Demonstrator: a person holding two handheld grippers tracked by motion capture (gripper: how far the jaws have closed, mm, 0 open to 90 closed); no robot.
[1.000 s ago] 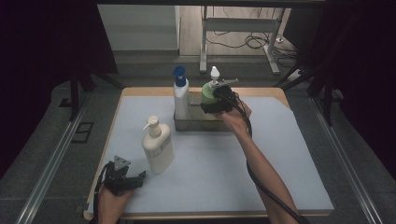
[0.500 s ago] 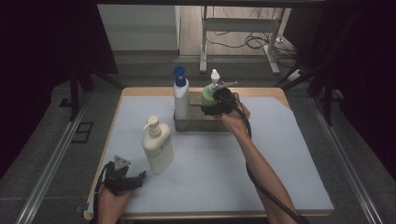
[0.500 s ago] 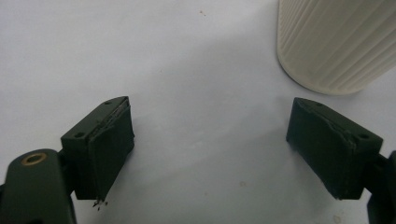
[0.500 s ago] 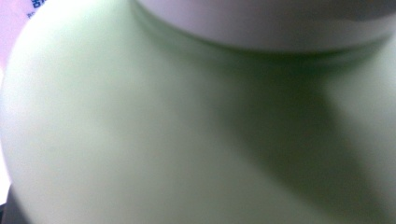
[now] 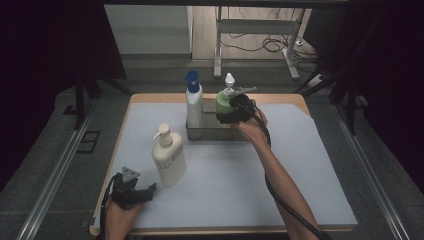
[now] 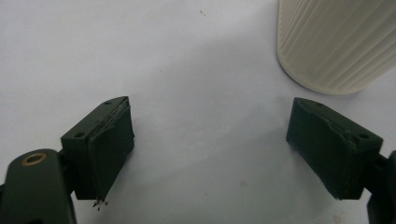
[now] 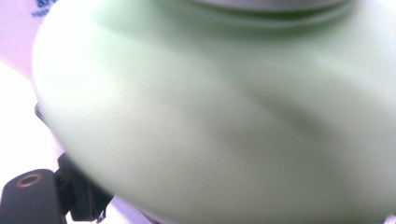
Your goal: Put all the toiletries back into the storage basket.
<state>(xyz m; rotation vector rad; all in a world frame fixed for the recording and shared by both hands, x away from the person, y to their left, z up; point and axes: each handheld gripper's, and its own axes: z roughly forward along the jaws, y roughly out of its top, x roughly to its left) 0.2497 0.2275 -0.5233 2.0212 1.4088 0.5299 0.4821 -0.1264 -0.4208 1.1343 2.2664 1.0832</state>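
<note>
My right arm is stretched forward across the table, the hand turned inward at the far side. My right gripper (image 5: 231, 111) is clamped on the round pale green pump bottle with a white nozzle (image 5: 226, 101), which stands in the right half of the shallow clear rectangular tray (image 5: 212, 134), beside the tall white bottle with a blue spray cap (image 5: 193, 102). In the right gripper view the green body (image 7: 224, 116) presses close against the lens, one black jaw visible at the lower left.

My left hand rests at the near left corner of the white-covered table (image 5: 310, 170). My left gripper (image 5: 134, 191) lies there with jaws wide apart and nothing between them, near the cream ribbed pump bottle (image 5: 169, 156).

Compared with a second ago, the green bottle and my right gripper sit slightly lower toward the tray; the left hand is unchanged.
</note>
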